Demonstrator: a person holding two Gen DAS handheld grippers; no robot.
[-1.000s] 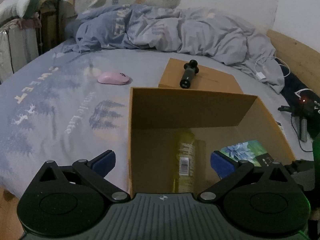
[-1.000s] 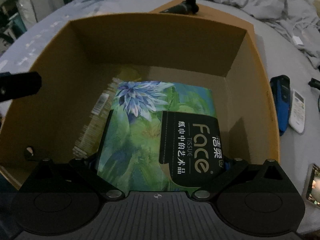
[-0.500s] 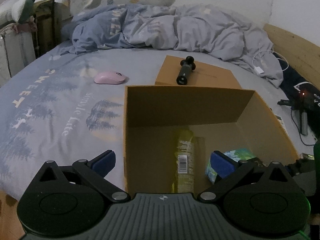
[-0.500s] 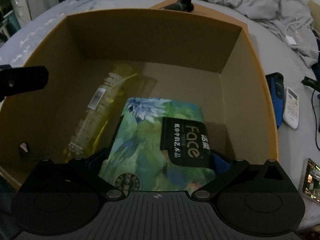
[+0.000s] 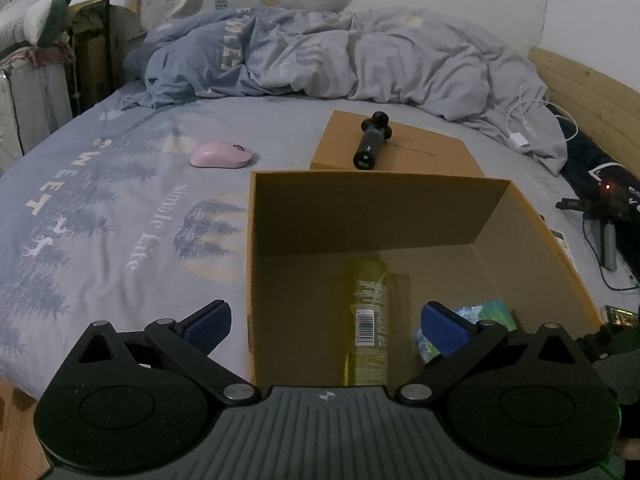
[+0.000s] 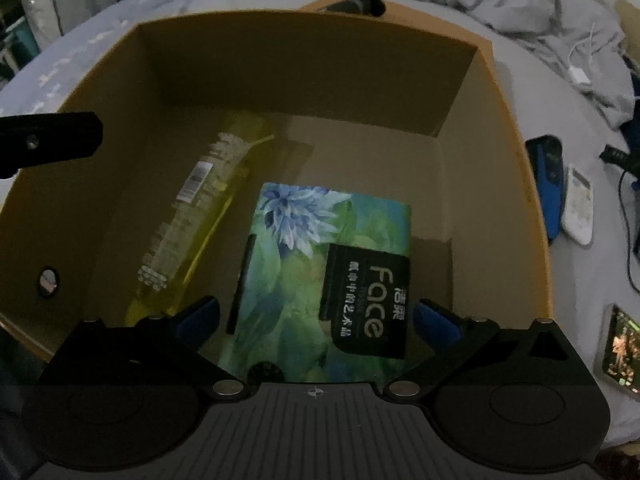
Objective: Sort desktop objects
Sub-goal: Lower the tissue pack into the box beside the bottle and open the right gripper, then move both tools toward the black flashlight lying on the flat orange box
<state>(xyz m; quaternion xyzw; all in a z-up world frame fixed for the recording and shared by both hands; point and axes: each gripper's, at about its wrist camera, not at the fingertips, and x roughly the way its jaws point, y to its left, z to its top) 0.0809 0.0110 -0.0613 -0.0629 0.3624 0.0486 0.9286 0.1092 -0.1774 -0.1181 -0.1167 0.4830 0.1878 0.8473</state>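
An open cardboard box (image 5: 360,216) (image 6: 500,92) stands on the bed. Inside lie a yellow bottle (image 5: 366,312) (image 6: 192,216) and a green floral tissue pack (image 6: 320,272), partly visible in the left wrist view (image 5: 488,312). My right gripper (image 6: 316,320) is open above the box, its fingers apart on both sides of the pack without touching it. My left gripper (image 5: 324,324) is open and empty at the box's near left corner. A pink mouse (image 5: 222,155) lies on the sheet. A black cylindrical tool (image 5: 370,142) lies on a flat cardboard lid (image 5: 432,152).
A rumpled duvet (image 5: 340,60) fills the back of the bed. A blue object (image 6: 548,172) and a white remote (image 6: 578,204) lie right of the box. A phone (image 6: 620,348) and cables (image 5: 600,232) are at the right edge. A wooden headboard (image 5: 592,92) is far right.
The right gripper opened, let go of the tissue pack and drew back; the pack now lies on the box floor. The left gripper pulled back and rose slightly.
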